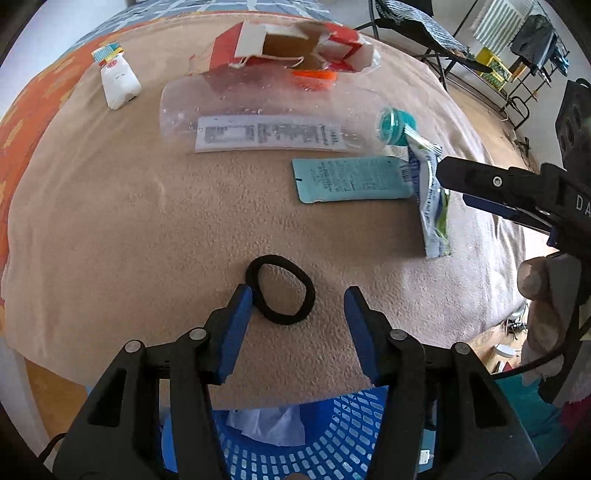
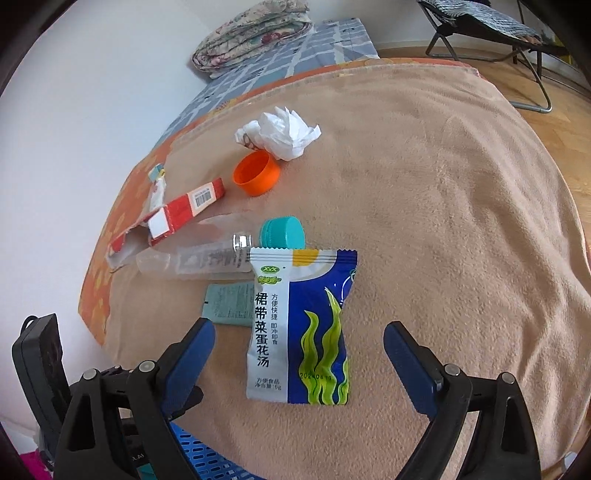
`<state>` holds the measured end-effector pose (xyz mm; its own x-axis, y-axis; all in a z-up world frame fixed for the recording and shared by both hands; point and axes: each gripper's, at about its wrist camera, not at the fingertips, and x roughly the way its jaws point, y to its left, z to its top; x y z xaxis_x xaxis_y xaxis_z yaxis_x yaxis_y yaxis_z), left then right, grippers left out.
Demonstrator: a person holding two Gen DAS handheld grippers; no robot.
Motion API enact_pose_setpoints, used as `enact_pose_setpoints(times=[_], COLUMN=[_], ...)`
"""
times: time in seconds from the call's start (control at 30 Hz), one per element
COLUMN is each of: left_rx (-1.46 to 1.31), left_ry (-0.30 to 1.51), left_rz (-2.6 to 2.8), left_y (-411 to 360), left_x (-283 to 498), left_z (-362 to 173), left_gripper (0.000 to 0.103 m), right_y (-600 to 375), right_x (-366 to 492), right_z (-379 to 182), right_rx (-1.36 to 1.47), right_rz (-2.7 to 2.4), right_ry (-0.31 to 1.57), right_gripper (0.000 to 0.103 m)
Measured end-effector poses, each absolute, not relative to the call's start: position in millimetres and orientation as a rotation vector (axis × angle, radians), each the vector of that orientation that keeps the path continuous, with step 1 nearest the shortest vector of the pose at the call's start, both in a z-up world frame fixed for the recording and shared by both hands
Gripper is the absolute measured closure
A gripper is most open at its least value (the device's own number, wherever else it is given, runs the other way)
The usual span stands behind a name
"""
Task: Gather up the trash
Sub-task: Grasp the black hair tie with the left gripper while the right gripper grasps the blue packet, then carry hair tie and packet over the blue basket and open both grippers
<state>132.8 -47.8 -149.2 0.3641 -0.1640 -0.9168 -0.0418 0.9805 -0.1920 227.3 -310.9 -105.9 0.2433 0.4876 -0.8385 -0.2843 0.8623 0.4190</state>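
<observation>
Trash lies on a beige blanket [image 1: 129,221]. My left gripper [image 1: 299,306] is open, its fingers on either side of a black hair tie [image 1: 282,290]. My right gripper [image 2: 299,343] is open over a blue and white soup packet [image 2: 301,325], jaws wide on either side of it; it also shows in the left wrist view [image 1: 448,184] beside that packet [image 1: 430,199]. Further off lie a clear plastic bottle [image 1: 258,118] with a teal cap [image 2: 282,232], a teal sachet [image 1: 351,179], a torn red carton [image 1: 288,46], an orange cap [image 2: 256,173], a crumpled tissue [image 2: 284,133] and a small white packet [image 1: 118,79].
A blue perforated basket [image 1: 325,443] with white paper in it stands below the blanket's near edge. A folded quilt [image 2: 251,33] lies at the far end of the bed. A folding chair [image 2: 491,26] and a rack [image 1: 517,48] stand on the wooden floor to the right.
</observation>
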Motion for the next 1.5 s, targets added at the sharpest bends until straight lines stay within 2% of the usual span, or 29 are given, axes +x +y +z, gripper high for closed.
enact_pose_setpoints(times=[0.07, 0.4, 0.53, 0.7, 0.77, 1.5], left_rx=[-0.191, -0.212, -0.23, -0.248, -0.25, -0.268], left_ry=[1.195, 1.181, 1.18, 1.164, 1.154, 1.078], left_rz=[-0.072, -0.063, -0.066, -0.066, -0.068, -0.101], left_y=[-48, -29, -19, -6, -3, 9], left_x=[136, 140, 139, 135, 132, 116], left_z=[-151, -155, -156, -153, -150, -128], left_gripper=[0.051, 0.08, 0.092, 0.094, 0.095, 0.098], right_y=[-308, -296, -294, -297, -299, -321], right_x=[229, 231, 232, 230, 229, 213], right_z=[-108, -116, -121, -122, -121, -93], right_rx=[0.194, 0.132, 0.117, 0.111, 0.121, 0.148], right_rz=[0.524, 0.502, 0.503, 0.51, 0.517, 0.512], right_ry=[1.22, 1.232, 1.246, 1.246, 1.244, 1.164], right_gripper=[0.009, 0.01, 0.019, 0.041, 0.044, 0.047])
